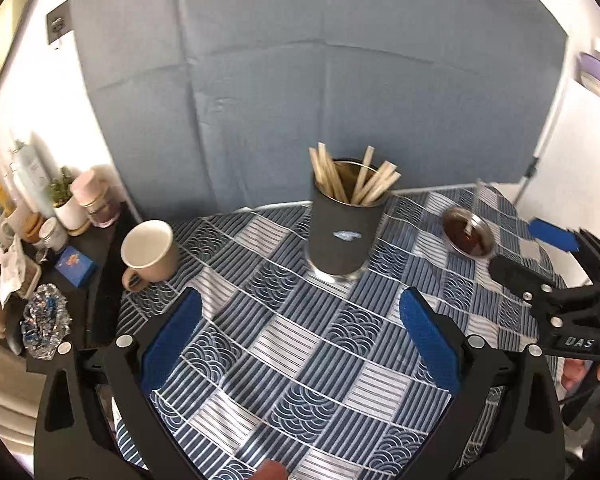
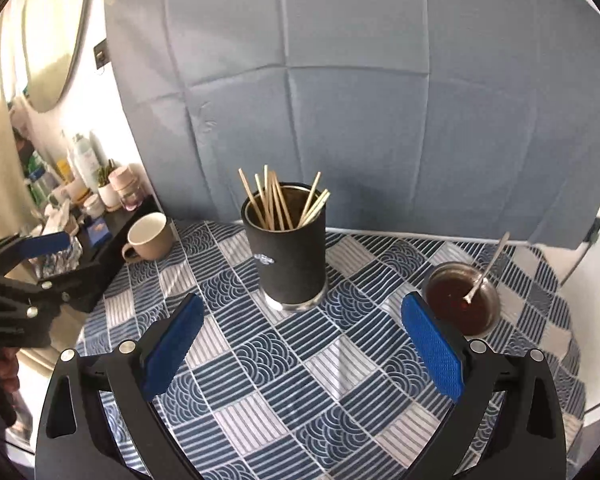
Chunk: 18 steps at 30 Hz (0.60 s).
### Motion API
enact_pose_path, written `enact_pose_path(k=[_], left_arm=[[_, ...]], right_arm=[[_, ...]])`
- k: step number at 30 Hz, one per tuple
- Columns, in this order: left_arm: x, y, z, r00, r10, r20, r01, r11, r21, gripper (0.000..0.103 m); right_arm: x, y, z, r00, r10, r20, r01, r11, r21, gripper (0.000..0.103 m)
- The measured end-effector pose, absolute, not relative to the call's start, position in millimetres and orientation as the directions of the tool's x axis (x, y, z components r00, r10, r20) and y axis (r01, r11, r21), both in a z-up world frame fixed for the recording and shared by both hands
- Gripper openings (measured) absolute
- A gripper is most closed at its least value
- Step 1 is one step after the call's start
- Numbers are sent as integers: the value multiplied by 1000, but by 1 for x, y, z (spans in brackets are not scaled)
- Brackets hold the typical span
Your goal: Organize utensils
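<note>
Right wrist view shows your jaws on both grippers spread wide and empty, the chopsticks point(image 2: 278, 204) already standing in the black holder point(image 2: 288, 264) mid-bench, the spoon point(image 2: 486, 270) still left in the sauce bowl point(image 2: 462, 300).

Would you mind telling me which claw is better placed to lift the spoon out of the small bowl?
Right claw: the spoon and bowl sit just beyond its finger.
</note>
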<state>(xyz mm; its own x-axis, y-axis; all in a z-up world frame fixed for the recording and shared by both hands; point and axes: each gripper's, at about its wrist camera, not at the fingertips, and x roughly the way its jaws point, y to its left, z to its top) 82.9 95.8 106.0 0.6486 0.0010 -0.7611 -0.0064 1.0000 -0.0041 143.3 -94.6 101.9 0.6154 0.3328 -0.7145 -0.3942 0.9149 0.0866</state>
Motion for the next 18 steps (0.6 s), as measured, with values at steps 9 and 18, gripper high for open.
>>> enact_pose_path(k=[9,18], left_arm=[[72,78,95,642,71,-764,-5,996,89,97],[66,72,96,643,6,-766,31,999,34,97]], right_arm=[[137,-99,91,574,296,-764,-355,930,94,95],[142,-106,83,552,297,-779,-331,936,122,95]])
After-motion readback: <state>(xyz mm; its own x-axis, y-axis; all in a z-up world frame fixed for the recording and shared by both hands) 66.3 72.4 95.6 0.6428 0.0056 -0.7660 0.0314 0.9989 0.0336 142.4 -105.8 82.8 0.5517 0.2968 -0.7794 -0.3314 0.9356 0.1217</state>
